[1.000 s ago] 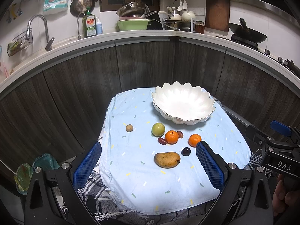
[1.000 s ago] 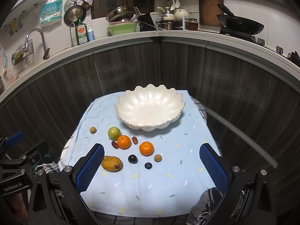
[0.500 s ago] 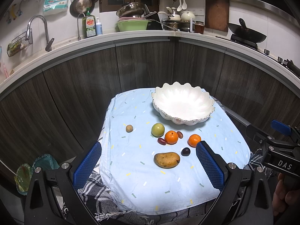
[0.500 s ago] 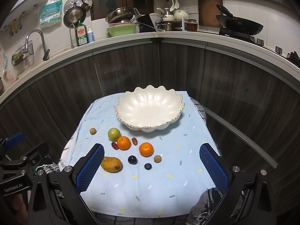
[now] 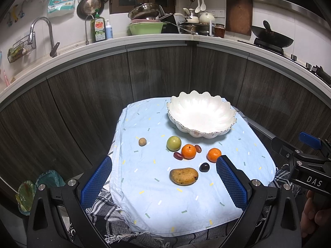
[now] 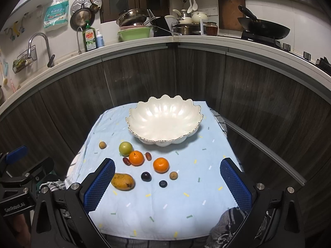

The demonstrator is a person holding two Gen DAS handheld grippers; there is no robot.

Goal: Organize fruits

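1. White scalloped ceramic bowl (image 6: 164,122) is positioned empty at the far side of the pale blue speckled cloth (image 6: 165,202).
2. Fruit is laid on the cloth nearer than the bowl: a yellow-brown mango (image 6: 122,181), two orange mandarins (image 6: 136,158) (image 6: 161,165), a green round fruit (image 6: 125,148) and a dark plum (image 6: 146,176).
3. The left gripper (image 5: 163,180) is held wide open above the cloth's near edge, nothing gripped.
4. The right gripper (image 6: 167,183) is likewise spread open and empty.

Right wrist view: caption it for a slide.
Open right gripper hovers over scattered fruit, mango nearest, empty scalloped bowl behind.
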